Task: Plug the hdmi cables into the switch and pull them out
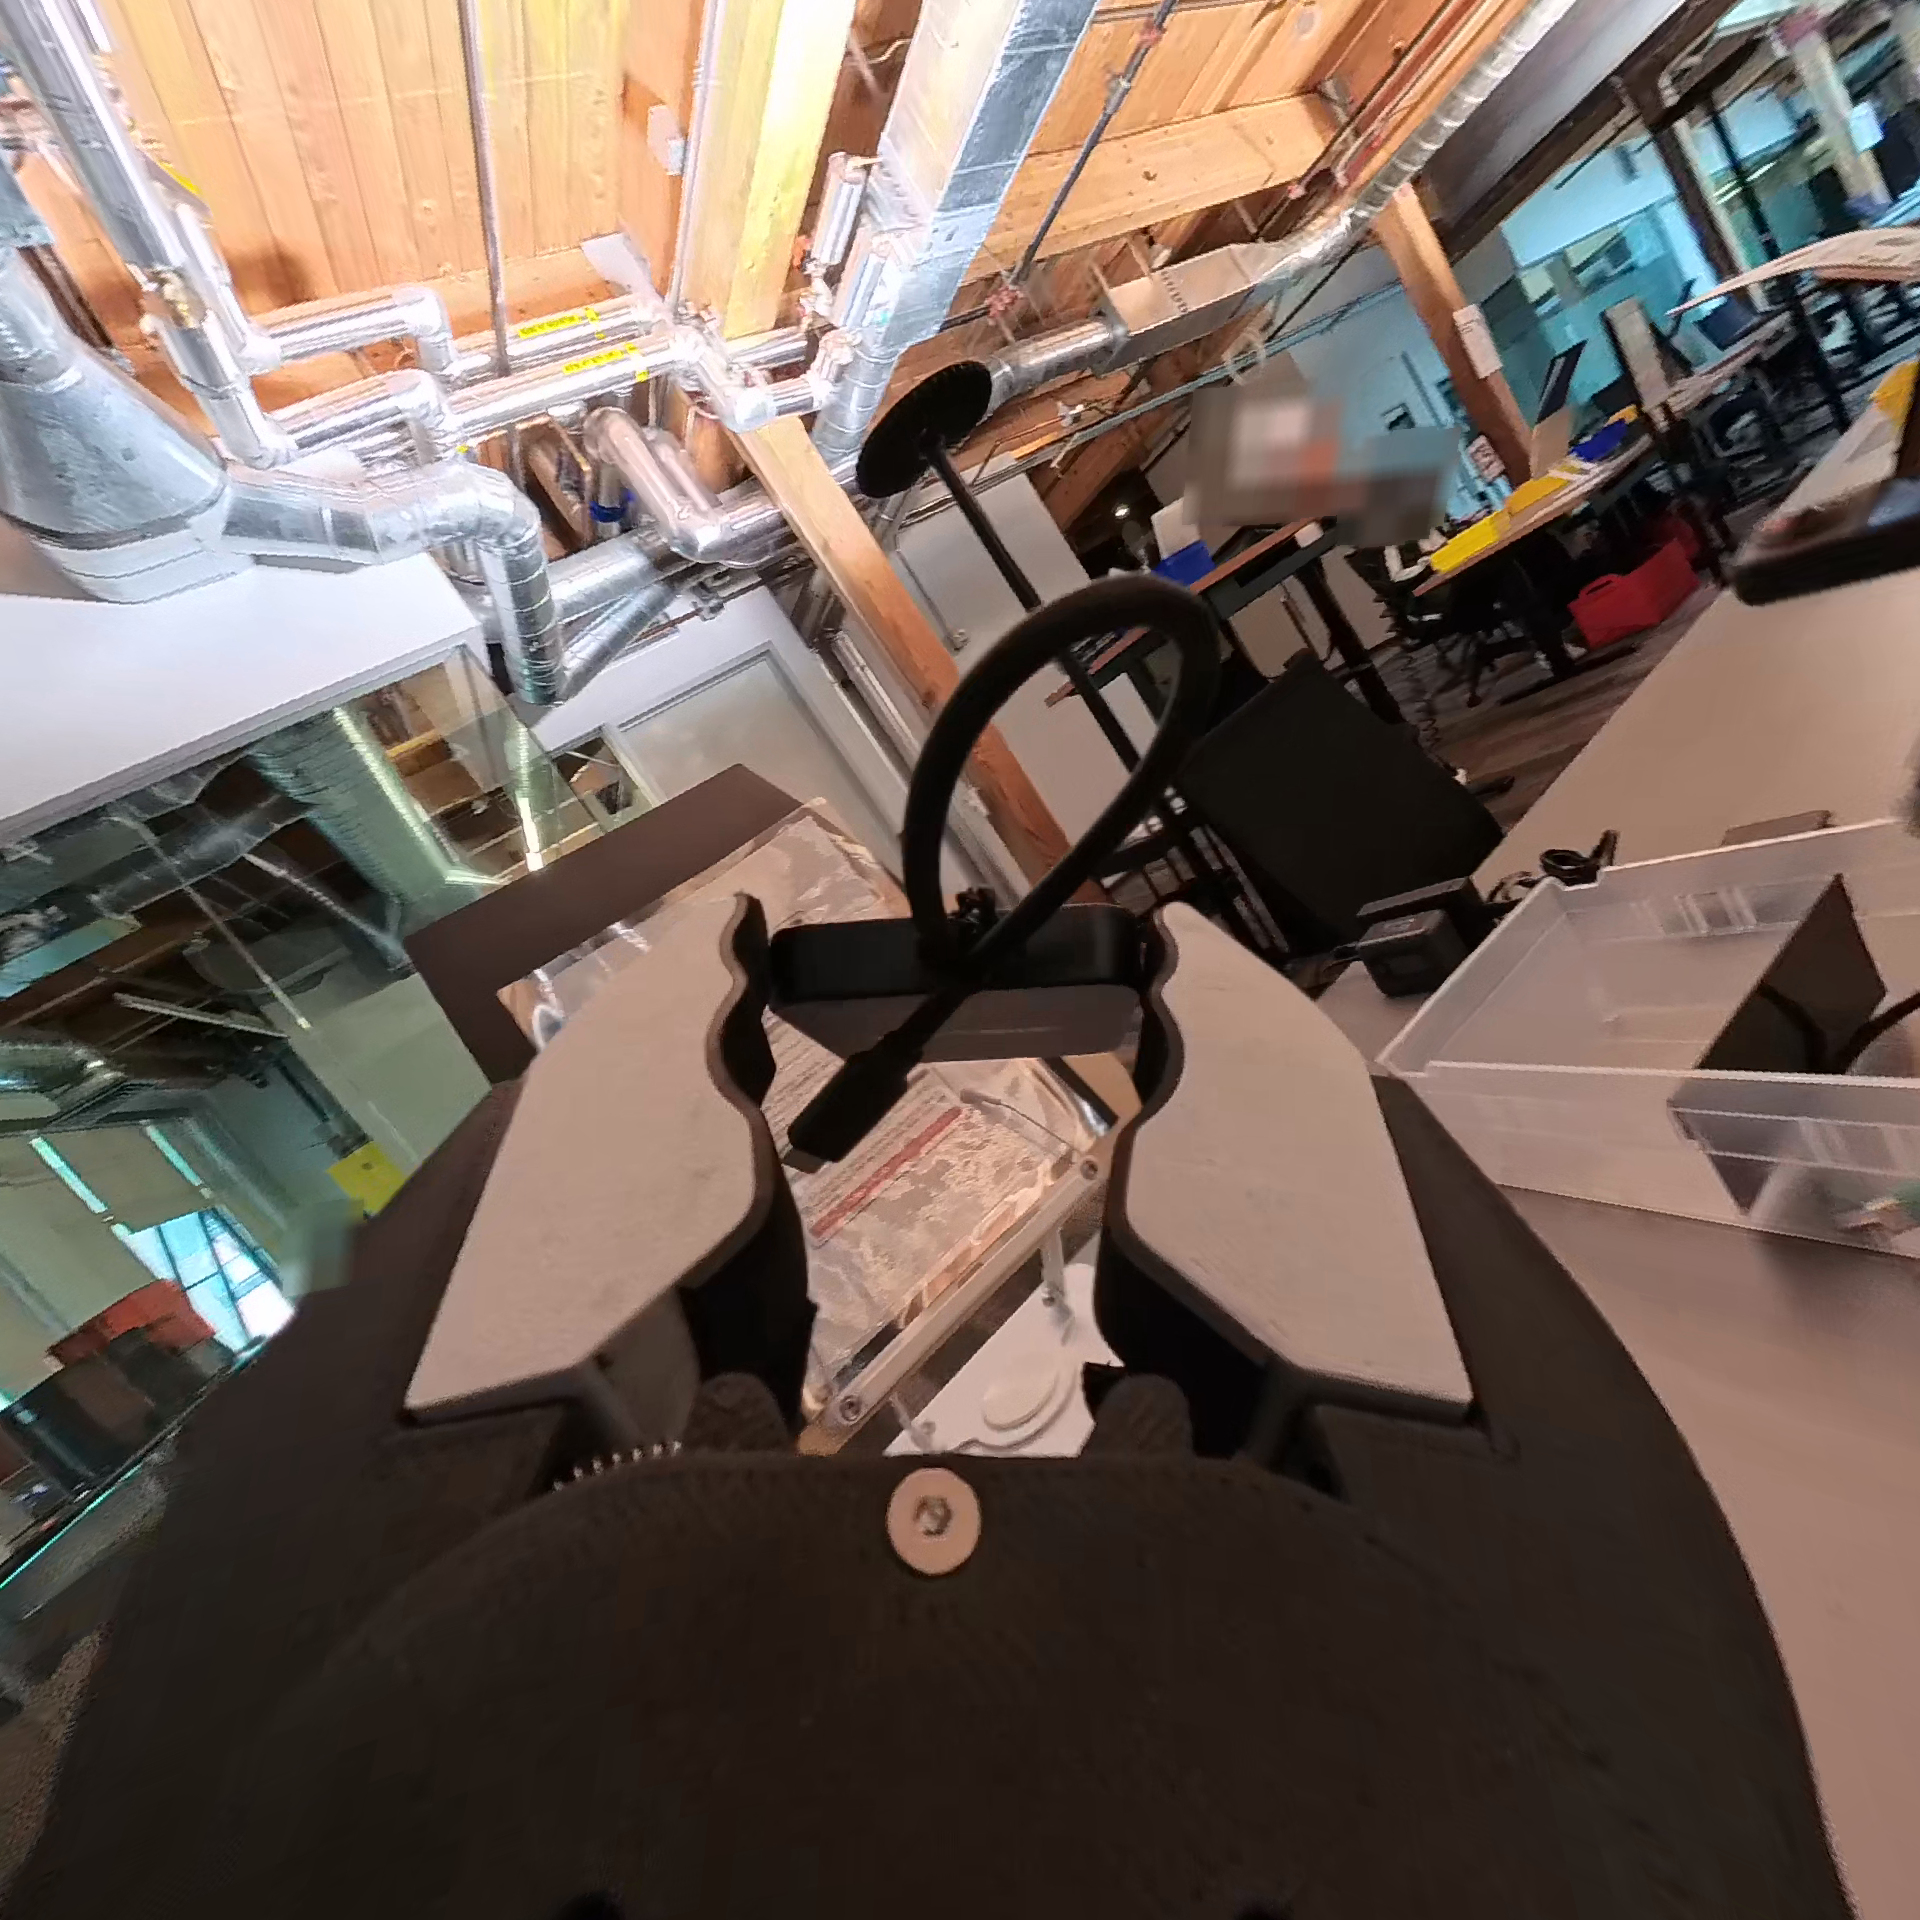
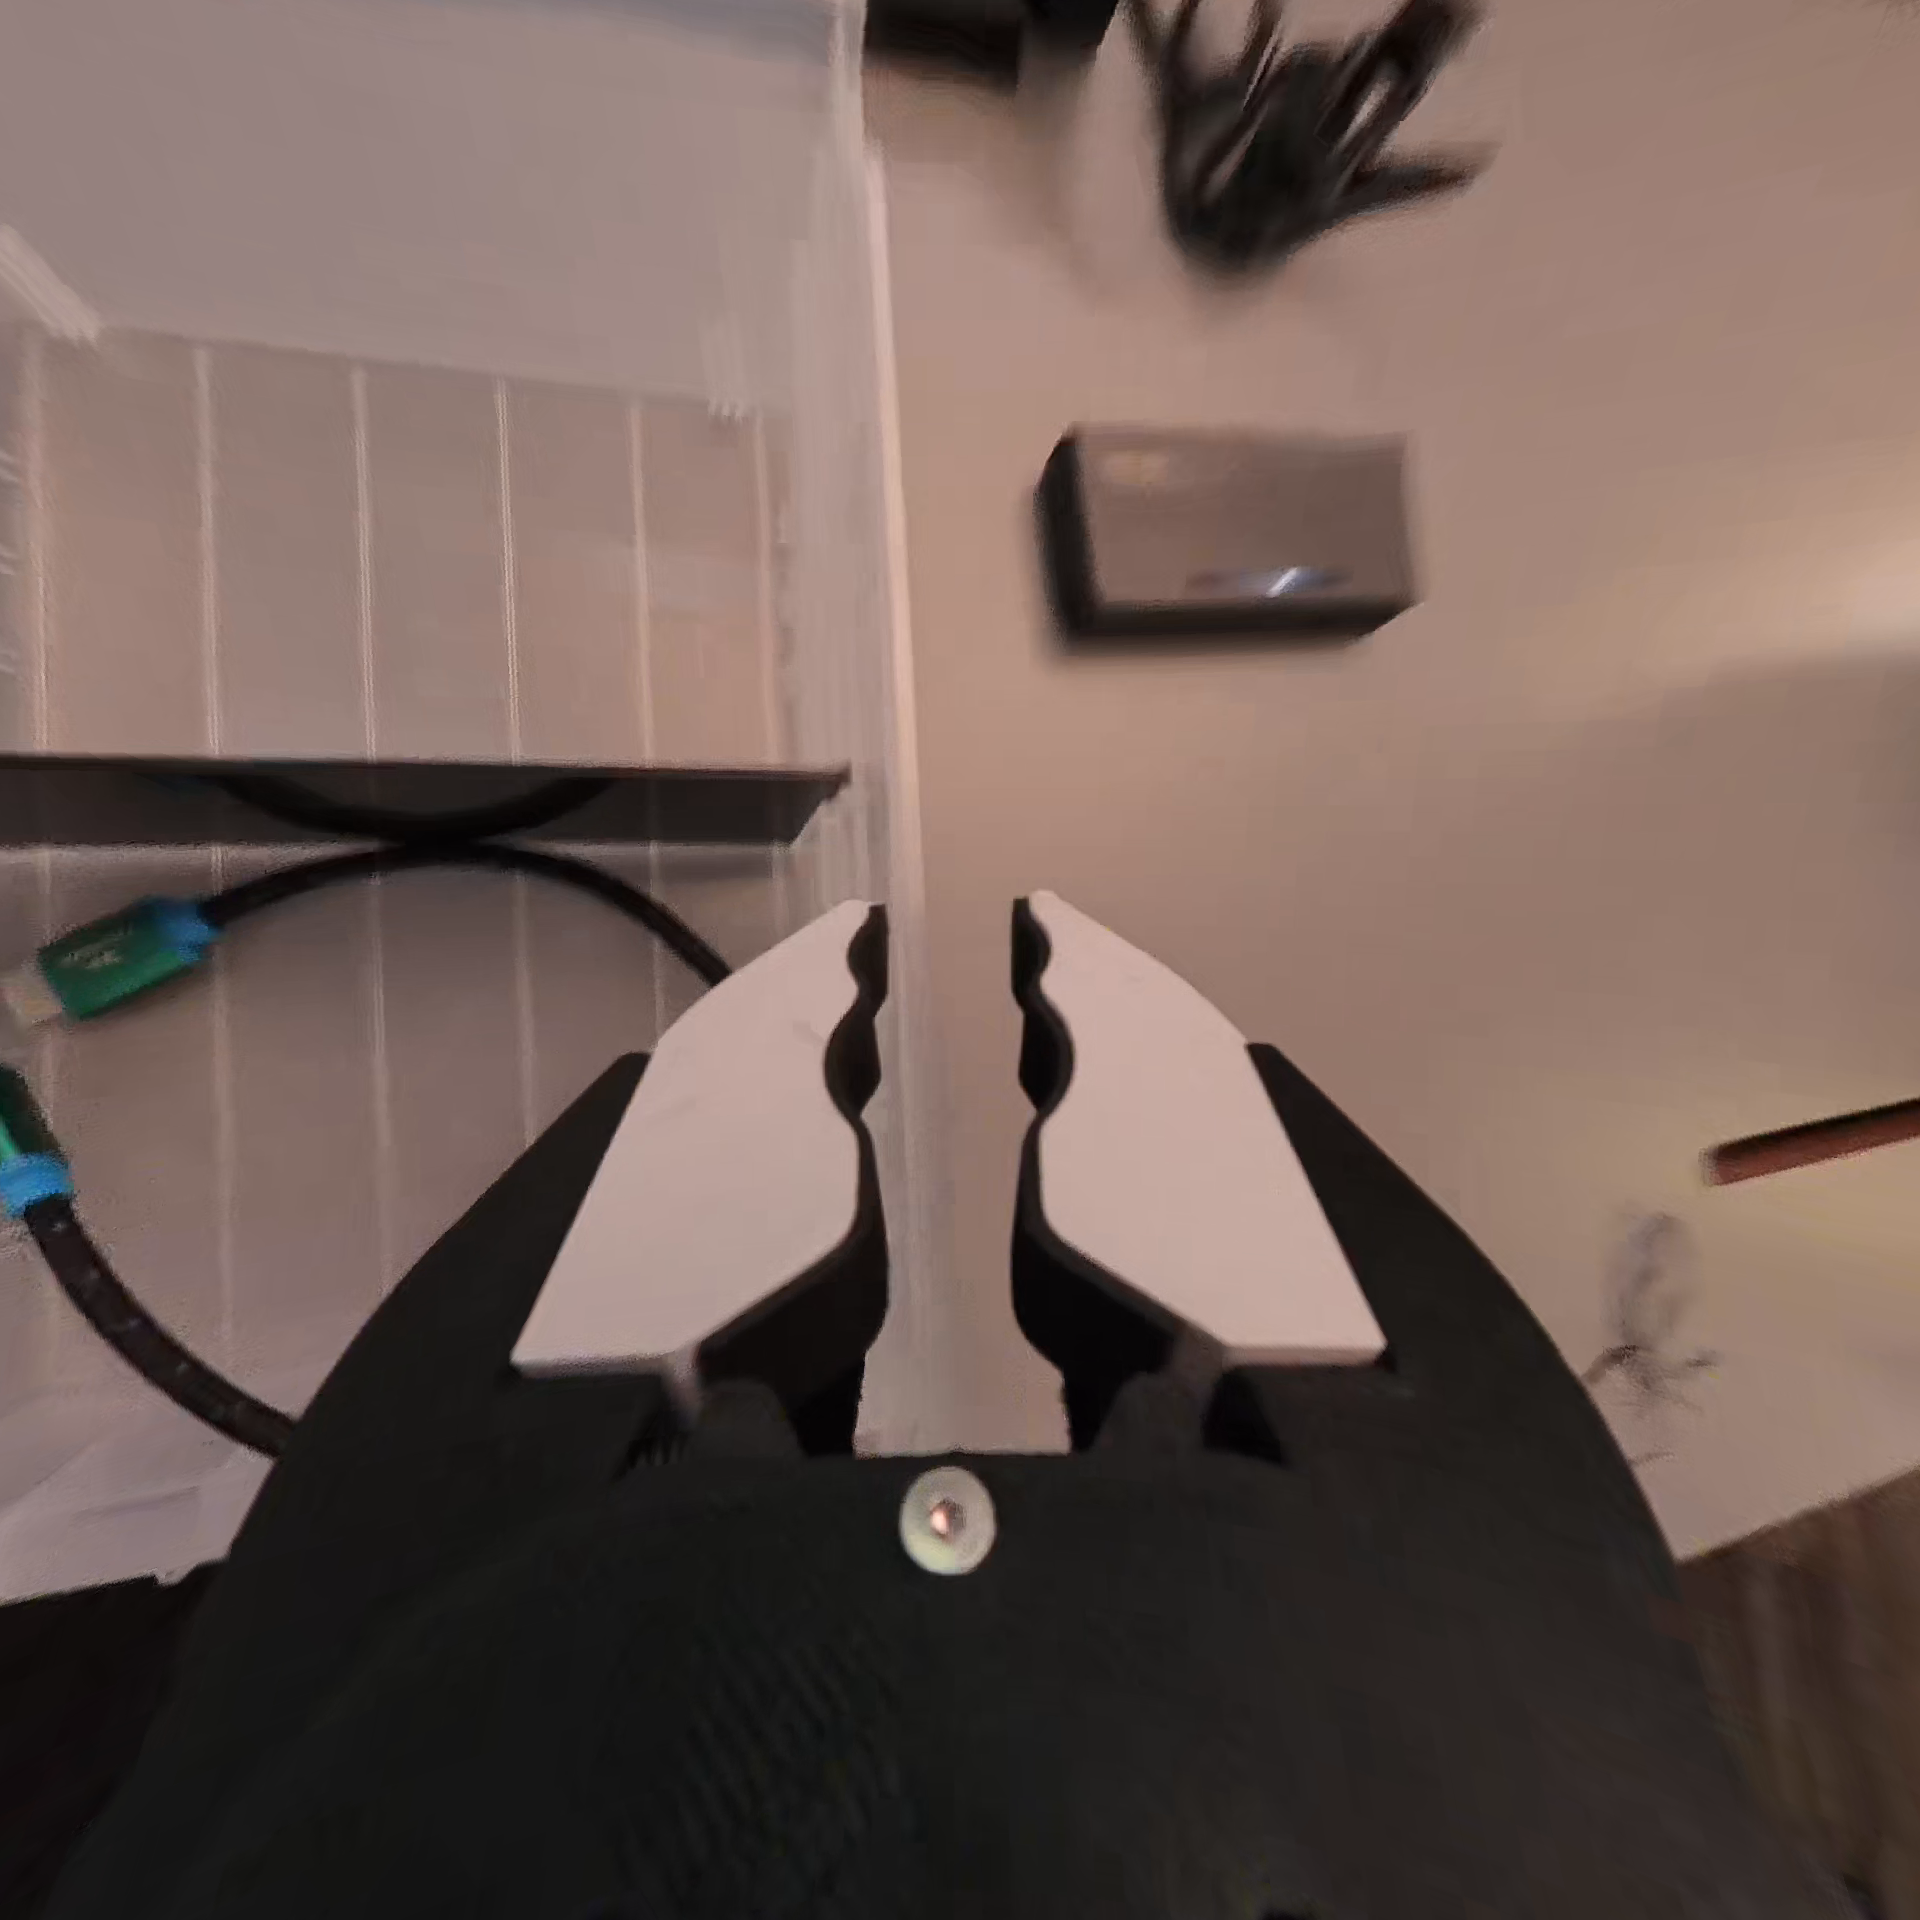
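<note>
In the left wrist view my left gripper (image 1: 956,966) is shut on the black HDMI switch (image 1: 852,961), held crosswise between the fingertips and lifted off the table. The switch's own short black cable (image 1: 1049,644) loops up and back down, and its plug (image 1: 842,1112) hangs free in front of the switch. In the blurred right wrist view my right gripper (image 2: 948,914) is open by a narrow gap and empty, above the rim of a clear bin (image 2: 894,520). A braided HDMI cable (image 2: 623,904) with green plugs (image 2: 99,961) and blue collars lies in that bin, left of the gripper.
A small black box (image 2: 1226,530) lies on the pale table (image 2: 1455,935) ahead of the right gripper, with a bundle of black cables (image 2: 1278,135) beyond it. A dark divider (image 2: 416,795) crosses the bin. The clear bin (image 1: 1621,997) is to the right in the left wrist view.
</note>
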Available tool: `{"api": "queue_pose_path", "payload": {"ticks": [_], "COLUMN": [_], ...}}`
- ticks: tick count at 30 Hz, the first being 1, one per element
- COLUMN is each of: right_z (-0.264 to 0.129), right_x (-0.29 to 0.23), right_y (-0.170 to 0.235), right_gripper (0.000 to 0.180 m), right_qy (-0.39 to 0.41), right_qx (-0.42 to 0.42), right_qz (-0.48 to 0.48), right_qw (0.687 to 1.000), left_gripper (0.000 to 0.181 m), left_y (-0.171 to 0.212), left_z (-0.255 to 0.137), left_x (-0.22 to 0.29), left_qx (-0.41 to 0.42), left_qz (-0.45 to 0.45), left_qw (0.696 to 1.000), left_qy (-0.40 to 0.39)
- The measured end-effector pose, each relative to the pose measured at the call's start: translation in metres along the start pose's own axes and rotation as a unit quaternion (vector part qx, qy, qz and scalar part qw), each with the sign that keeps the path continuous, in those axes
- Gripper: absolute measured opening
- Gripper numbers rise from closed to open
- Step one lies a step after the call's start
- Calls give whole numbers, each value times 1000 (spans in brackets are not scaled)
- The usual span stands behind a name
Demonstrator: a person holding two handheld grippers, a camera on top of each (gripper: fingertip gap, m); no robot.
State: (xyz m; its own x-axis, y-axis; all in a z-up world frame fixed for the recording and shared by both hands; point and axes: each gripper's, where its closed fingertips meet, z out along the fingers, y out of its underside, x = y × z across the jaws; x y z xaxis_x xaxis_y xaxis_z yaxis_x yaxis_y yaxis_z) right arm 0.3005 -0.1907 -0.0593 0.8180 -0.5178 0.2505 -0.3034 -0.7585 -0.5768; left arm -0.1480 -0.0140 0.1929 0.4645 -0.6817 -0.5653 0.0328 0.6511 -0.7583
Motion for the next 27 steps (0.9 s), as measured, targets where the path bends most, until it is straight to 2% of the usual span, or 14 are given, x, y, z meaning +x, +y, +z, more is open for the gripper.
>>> {"api": "queue_pose_path", "payload": {"ticks": [2,4,6,8,10,12,14,16,17,19,22,23,25,27], "right_z": [-39,-102,-179,-247,-293,-316,-324,-322,-319,-314,-287,-266,-200,-129], "right_x": [-7,-57,-131,-210,-278,-323,-351,-363,-363,-358,-319,-299,-264,-221], "right_y": [-39,-91,-128,-128,-109,-97,-93,-99,-103,-108,-130,-141,-138,-121], "right_gripper": [27,27,36,38,39,45,52,42,16,15,14,14,15,15], "right_qy": [41,1,-34,-52,-75,-111,-126,-92,-69,-77,-62,-60,-141,-181], "right_qx": [95,252,434,583,667,697,710,724,726,724,671,627,475,350], "right_qz": [-24,-97,-210,-322,-401,-418,-426,-426,-426,-407,-395,-405,-447,-460], "right_qw": [994,963,875,744,623,571,546,535,535,552,625,663,745,796], "left_gripper": [68,68,68,68,68,67,68,67,68,68,79,83,87,85], "left_y": [-2,-4,-6,-12,-14,-16,-18,-19,-18,-11,9,16,28,32], "left_z": [1,2,4,4,3,3,3,4,6,10,17,19,19,16], "left_x": [8,20,35,45,47,47,49,54,56,58,60,58,50,39], "left_qx": [12,21,26,43,54,62,71,71,71,63,15,-5,-33,-40], "left_qz": [-3,-20,-84,-161,-221,-272,-316,-353,-366,-363,-339,-330,-320,-320], "left_qw": [1000,998,989,971,953,935,914,895,889,893,909,914,920,920], "left_qy": [25,63,120,173,200,221,243,263,265,259,241,234,224,221]}}
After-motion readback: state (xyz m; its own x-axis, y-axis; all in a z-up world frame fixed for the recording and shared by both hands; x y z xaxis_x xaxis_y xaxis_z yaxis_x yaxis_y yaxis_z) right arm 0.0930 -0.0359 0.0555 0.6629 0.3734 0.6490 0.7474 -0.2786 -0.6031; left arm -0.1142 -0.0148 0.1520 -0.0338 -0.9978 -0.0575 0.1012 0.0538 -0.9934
